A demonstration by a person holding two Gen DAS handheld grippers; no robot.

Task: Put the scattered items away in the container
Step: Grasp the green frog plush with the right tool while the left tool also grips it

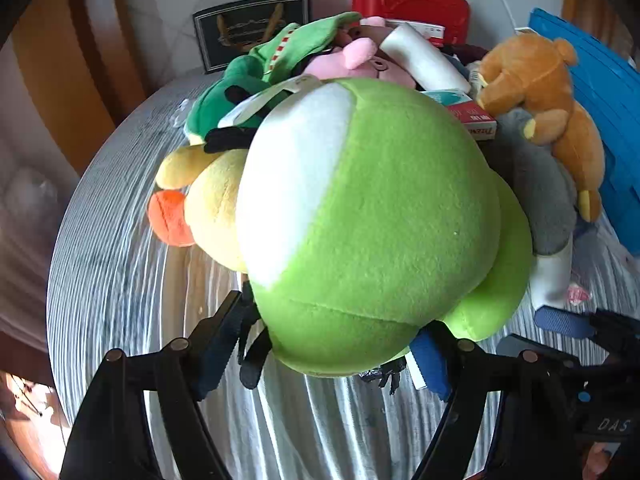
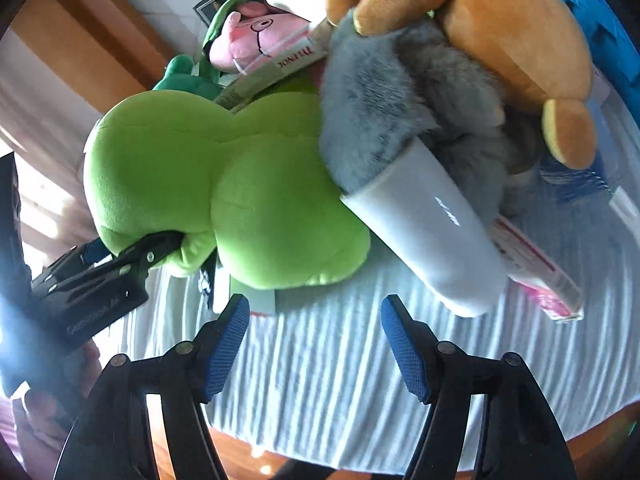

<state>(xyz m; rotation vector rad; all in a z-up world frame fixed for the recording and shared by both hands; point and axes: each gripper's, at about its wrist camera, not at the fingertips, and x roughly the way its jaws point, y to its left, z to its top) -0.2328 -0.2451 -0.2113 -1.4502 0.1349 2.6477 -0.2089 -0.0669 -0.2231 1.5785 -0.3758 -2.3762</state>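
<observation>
A grey-and-white striped cloth (image 1: 120, 280) covers the tabletop (image 2: 248, 446), whose wooden edge shows beneath the hem. Behind it stand a white tiled wall (image 1: 168, 12) and orange-brown wooden panelling (image 1: 60, 92).

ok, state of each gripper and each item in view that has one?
left gripper: shut on the lime green plush
right gripper: open, empty
red case: lid closed
orange bear plush: lying atop the pile
grey slipper: on its side
</observation>
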